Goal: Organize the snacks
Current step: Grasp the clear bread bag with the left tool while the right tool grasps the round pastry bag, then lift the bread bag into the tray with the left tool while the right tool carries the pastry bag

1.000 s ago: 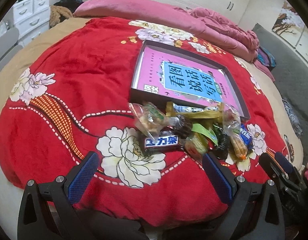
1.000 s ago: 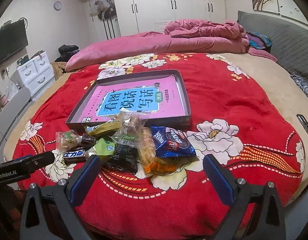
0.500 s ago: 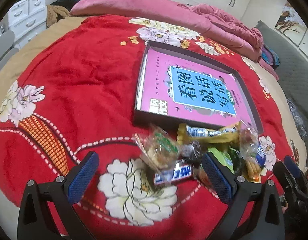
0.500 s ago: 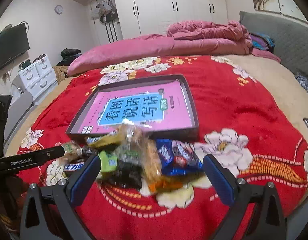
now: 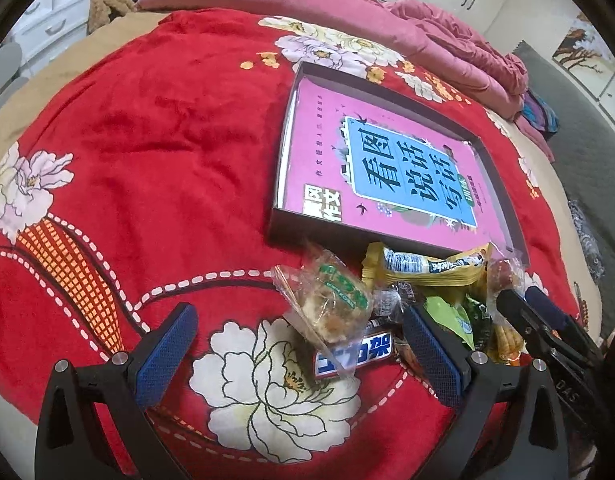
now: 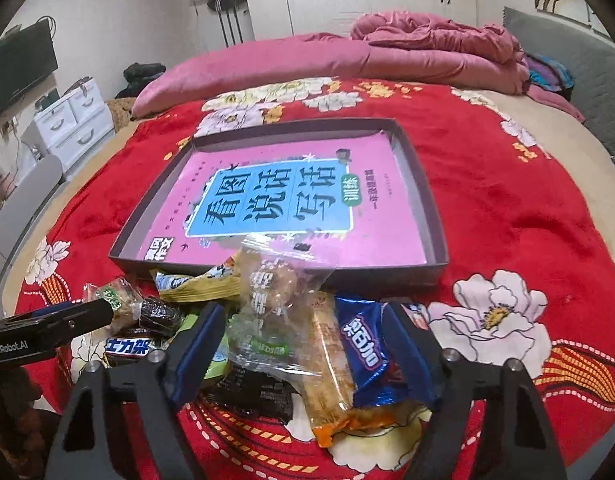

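Note:
A pile of wrapped snacks (image 5: 407, 300) lies on the red floral blanket in front of a shallow dark box (image 5: 503, 200) lined with a pink book. My left gripper (image 5: 299, 356) is open, its jaws standing either side of a clear pastry packet (image 5: 331, 304) and a dark chocolate bar (image 5: 355, 356). My right gripper (image 6: 303, 356) is open, its jaws around a clear packet (image 6: 275, 312), a long orange-ended snack (image 6: 331, 376) and a blue packet (image 6: 363, 348). The box also shows in the right wrist view (image 6: 435, 216).
The red blanket (image 5: 147, 152) covers a round bed with a pink duvet (image 6: 387, 52) at the back. White drawers (image 6: 71, 120) and wardrobes stand beyond the bed. A grey headboard (image 6: 587, 56) is at the right.
Both grippers have moved forward and down toward the snack pile, which now lies between their jaws. The snacks and box have not moved.

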Demonstrator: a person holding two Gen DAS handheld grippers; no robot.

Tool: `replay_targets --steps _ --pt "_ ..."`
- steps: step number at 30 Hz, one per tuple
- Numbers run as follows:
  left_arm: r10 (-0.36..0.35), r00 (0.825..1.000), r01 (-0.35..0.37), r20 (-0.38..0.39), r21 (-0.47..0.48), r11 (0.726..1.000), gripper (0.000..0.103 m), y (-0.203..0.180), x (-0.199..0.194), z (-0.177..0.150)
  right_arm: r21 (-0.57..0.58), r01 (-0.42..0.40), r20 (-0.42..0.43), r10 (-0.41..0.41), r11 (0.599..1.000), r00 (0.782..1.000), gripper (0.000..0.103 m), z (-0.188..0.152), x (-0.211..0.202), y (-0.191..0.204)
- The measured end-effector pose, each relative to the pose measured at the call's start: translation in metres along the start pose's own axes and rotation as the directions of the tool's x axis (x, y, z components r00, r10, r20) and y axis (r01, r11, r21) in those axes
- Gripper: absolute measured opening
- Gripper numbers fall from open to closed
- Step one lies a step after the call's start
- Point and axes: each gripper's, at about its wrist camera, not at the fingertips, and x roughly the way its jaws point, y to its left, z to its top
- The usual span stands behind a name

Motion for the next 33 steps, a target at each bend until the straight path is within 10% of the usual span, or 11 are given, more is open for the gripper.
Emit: replay_targets --steps 9,17,33 --pt "-0.086 0.995 0.084 -0.047 -0.044 0.996 0.071 0.002 0.016 0.004 0.014 -0.003 0.002 0.003 1.0 1.0 0.073 0.004 0.008 -0.005" --pt "-0.122 0.99 0.118 -0.068 -0.055 0.991 0.061 -0.003 0.025 0.006 -0.015 -0.03 0.001 0.03 0.999 1.0 0.042 0.008 0.013 -0.004" --pt "-0.165 0.986 0.163 -0.033 -0.049 0.985 0.044 -0.003 0.017 0.008 0.009 -0.028 0.068 0.027 1.0 0.997 0.042 0.011 0.001 -0.012"
